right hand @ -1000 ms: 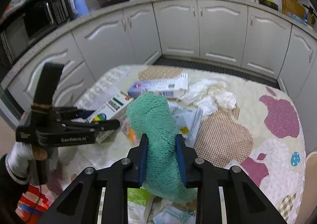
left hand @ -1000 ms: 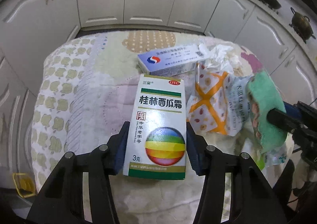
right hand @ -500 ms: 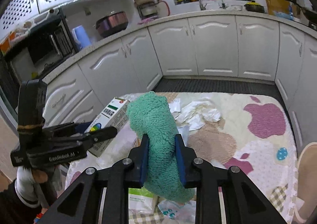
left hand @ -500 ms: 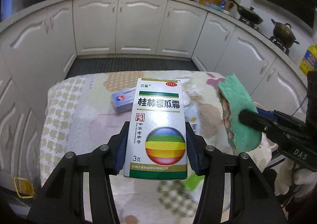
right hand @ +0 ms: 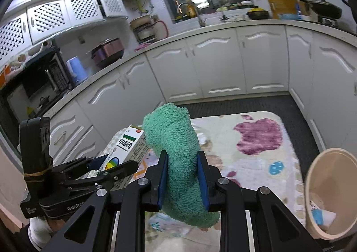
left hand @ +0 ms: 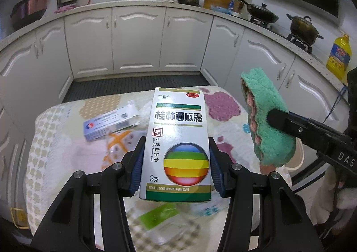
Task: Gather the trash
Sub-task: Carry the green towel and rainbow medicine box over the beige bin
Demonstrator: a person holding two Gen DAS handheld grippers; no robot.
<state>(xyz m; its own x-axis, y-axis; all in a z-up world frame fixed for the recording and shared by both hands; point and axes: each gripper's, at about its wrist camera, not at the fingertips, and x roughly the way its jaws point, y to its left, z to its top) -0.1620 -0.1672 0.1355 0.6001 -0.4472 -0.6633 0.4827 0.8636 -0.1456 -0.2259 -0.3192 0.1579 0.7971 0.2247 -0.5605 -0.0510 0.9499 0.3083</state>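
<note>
Two blue pads of the left gripper (left hand: 176, 167) pinch a white medicine box (left hand: 178, 147) by its long sides, jaws pressed on it, held upright in the air over the patterned worktop (left hand: 55, 151). On the cloth beyond lies a blue-and-white carton (left hand: 107, 126), blurred. At right, the right gripper's dark finger presses into a green fuzzy sock (left hand: 265, 122).

From the right wrist, the right gripper (right hand: 181, 176) has its jaws clamped on the sock (right hand: 176, 153), lifted clear of the worktop (right hand: 245, 162). The left gripper (right hand: 107, 167) carries the box (right hand: 129, 147) just beside it. A beige bin (right hand: 312, 185) stands at the worktop's right edge with scraps inside.
</note>
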